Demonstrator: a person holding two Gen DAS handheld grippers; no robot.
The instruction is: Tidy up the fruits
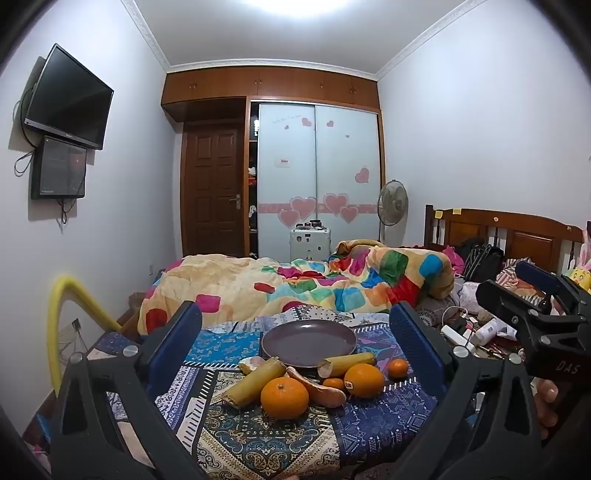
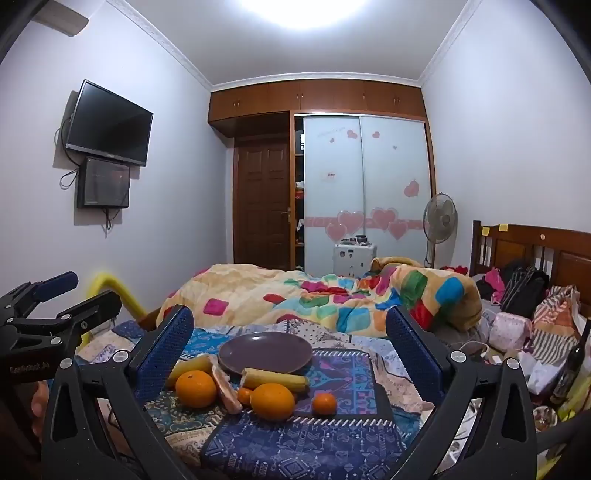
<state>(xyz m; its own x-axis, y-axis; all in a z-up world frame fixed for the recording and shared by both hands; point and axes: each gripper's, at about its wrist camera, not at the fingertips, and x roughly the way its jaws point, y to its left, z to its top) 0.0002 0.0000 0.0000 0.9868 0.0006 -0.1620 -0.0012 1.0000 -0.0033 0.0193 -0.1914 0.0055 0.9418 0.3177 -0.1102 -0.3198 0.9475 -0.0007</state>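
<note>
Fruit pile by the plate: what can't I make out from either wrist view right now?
- Small mandarin, left view: mostly hidden behind the sweet potato and sticker orange.
- Left cane piece, right view: largely hidden behind the big orange.
- Sticker text on the orange, left view: too small.
- Plate near rim: covered by fruit.

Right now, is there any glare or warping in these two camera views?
Left wrist view: the ceiling light blows out white at the top, and the walls bow from fisheye. Right wrist view: same glare overhead; the plate and oranges stay sharp.
</note>
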